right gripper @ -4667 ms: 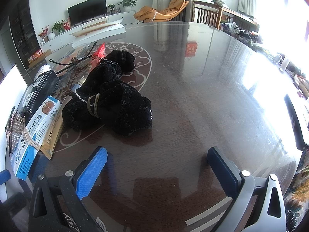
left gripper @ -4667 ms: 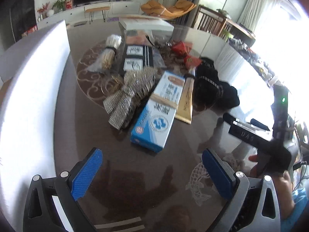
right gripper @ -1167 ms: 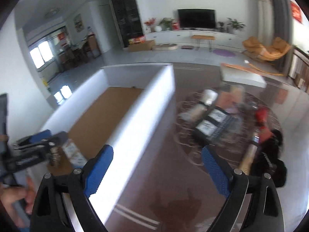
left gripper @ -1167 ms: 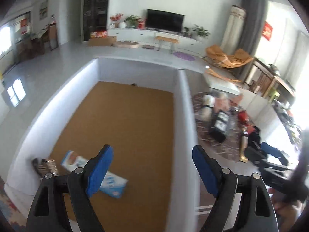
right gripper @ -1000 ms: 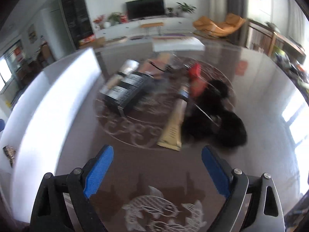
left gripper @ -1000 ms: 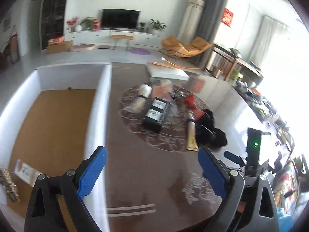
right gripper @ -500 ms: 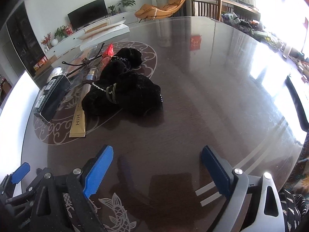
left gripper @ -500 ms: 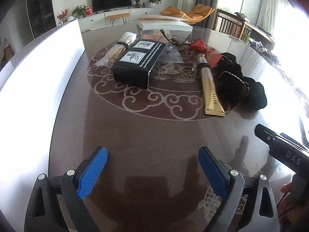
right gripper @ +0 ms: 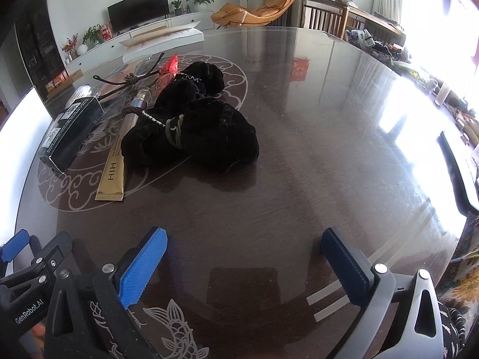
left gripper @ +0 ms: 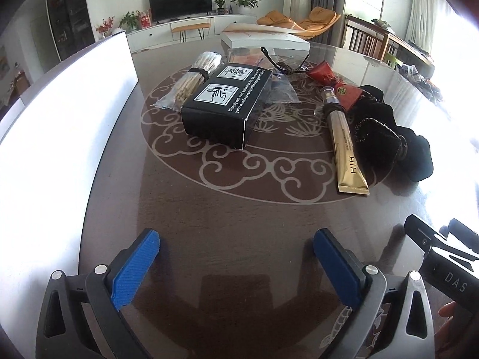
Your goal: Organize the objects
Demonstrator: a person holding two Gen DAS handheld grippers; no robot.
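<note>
I have both claws hanging over the dark glossy table (left gripper: 239,209), pointing down at a slant, and neither carries anything. The left gripper (left gripper: 236,264) has just been opening and its blue pads now stand wide apart with only bare tabletop between them; the right gripper (right gripper: 244,261) has done the same and is equally empty.

What is left to sort sits ahead, on the pale scroll pattern. From the left view, the black box (left gripper: 227,104) lies nearest the middle, with a bundle of pale sticks (left gripper: 194,77) just beside it on its far left. It looks like rigid, light card, so I would pinch it across its short width, on the 2 long walls. The gold tube (left gripper: 347,152) lies to the right, touching the black fabric pouches (right gripper: 194,128). The tube is probably slick and will roll or squirt out (its flat crimped end is the safer place to bite). The pouches are soft and limp; I would grab deep into the bunched middle, near the cord. The white bin wall (left gripper: 60,137) runs along the left edge of that view, so I judge the drop is close.
</note>
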